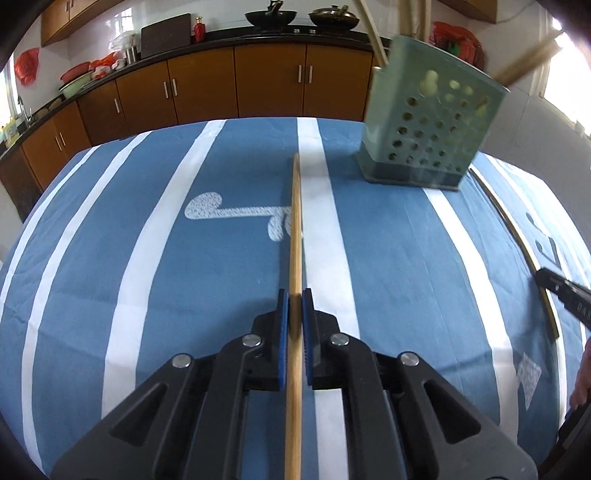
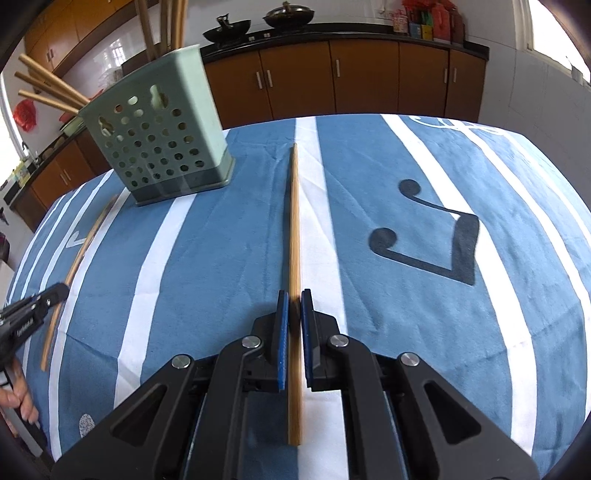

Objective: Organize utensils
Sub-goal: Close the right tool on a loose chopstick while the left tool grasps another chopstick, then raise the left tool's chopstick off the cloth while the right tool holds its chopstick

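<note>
Left gripper and right gripper each clamp a chopstick; holder at one o'clock (left view). Tilt tips downward before insertion.

Green perforated holder upright with chopsticks, two bamboo chopsticks apparently clamped, pointing forward.

A home kitchen is showing here: brown cabinets are lining the wall under a dark counter, woks are sitting on top, and a sink is standing by the window.
</note>
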A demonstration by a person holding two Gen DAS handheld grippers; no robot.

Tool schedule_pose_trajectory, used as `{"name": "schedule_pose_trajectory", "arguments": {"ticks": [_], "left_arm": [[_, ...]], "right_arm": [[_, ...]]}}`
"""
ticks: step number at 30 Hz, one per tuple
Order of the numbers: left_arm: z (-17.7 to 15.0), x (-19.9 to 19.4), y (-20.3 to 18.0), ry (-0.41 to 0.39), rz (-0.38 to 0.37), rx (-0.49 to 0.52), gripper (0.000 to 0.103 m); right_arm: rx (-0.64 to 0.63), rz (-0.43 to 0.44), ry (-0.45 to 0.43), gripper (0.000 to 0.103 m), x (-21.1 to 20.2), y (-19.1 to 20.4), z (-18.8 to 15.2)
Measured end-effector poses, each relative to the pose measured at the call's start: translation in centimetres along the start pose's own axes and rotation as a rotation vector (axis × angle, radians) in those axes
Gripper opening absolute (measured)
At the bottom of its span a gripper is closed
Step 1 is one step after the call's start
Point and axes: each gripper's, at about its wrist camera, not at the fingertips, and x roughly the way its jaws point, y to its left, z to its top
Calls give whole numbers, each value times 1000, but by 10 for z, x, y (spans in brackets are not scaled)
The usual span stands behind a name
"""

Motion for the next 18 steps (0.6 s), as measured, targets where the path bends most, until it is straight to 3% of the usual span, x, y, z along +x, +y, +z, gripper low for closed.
{"name": "schedule_pose_trajectory", "arguments": {"ticks": [8, 18], "left_arm": [[11, 10, 3, -13, 0, -18, 17], [12, 11, 6, -13, -22, -37, 17]], "right_arm": [[-18, -9, -9, 8, 7, 5, 6], [-14, -10, -16, 9, 7, 5, 4]]}}
